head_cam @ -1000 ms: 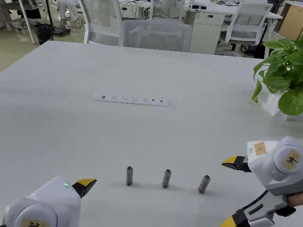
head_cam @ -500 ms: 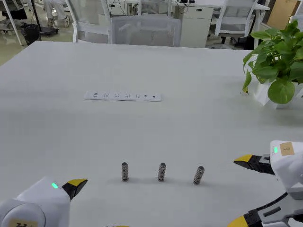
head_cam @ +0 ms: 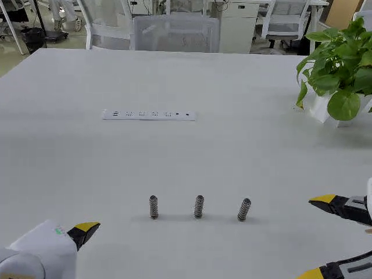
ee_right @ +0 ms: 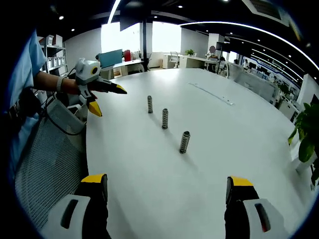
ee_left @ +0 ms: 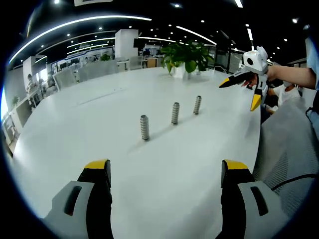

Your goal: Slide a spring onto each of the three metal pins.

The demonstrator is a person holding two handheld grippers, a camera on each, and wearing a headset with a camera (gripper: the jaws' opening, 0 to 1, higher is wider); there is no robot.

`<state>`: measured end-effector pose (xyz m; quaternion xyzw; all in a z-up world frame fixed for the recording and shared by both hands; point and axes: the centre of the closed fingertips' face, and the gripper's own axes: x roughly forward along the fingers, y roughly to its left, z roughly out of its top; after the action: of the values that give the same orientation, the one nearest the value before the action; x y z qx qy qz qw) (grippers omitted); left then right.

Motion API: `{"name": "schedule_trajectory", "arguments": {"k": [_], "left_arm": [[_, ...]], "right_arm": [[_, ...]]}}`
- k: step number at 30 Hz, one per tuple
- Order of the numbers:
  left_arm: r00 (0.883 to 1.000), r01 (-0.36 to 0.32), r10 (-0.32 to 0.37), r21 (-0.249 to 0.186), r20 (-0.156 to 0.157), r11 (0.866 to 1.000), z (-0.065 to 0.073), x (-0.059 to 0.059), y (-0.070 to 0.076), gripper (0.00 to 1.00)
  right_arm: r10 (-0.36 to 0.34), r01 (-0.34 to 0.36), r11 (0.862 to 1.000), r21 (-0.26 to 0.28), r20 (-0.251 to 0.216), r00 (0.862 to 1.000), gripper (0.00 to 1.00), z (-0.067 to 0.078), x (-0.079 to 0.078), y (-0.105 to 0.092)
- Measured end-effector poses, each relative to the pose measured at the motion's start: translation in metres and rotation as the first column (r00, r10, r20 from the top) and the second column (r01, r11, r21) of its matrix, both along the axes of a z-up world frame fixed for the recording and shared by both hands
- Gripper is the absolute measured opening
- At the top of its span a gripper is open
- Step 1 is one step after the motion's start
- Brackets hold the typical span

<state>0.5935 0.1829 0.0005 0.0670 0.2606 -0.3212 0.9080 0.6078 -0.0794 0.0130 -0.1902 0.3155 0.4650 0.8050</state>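
Left gripper [ee_left: 165, 167], right gripper [ee_right: 164, 181] drawn back from springs [head_cam: 199, 207]; fingers wide, empty. All three upright on desk [head_cam: 232, 145]; task looks done.

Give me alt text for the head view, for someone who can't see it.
Three springs stand upright in a row on a white table, the left claw and right claw at the lower corners. Behind lie a white power strip and, at right, a potted plant.
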Motion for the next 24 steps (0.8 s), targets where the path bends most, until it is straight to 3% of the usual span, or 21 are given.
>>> {"name": "schedule_trajectory", "arguments": {"k": [6, 12, 24], "left_arm": [[1.0, 0.023, -0.023, 0.029, -0.007, 0.999, -0.002, -0.003, 0.002, 0.9], [0.997, 0.079, -0.077, 0.091, -0.021, 0.993, -0.009, -0.009, -0.001, 0.9], [0.997, 0.076, -0.074, 0.078, -0.035, 0.994, -0.011, -0.01, -0.001, 0.9]], "right_arm": [[-0.028, 0.029, 0.999, 0.018, -0.011, 1.0, 0.99, -0.003, -0.007, -0.001], [-0.037, 0.037, 0.999, 0.02, -0.027, 0.999, 0.99, -0.008, -0.012, 0.001], [-0.007, 0.007, 1.0, -0.005, -0.042, 0.999, 0.99, -0.013, -0.008, 0.005]]}}
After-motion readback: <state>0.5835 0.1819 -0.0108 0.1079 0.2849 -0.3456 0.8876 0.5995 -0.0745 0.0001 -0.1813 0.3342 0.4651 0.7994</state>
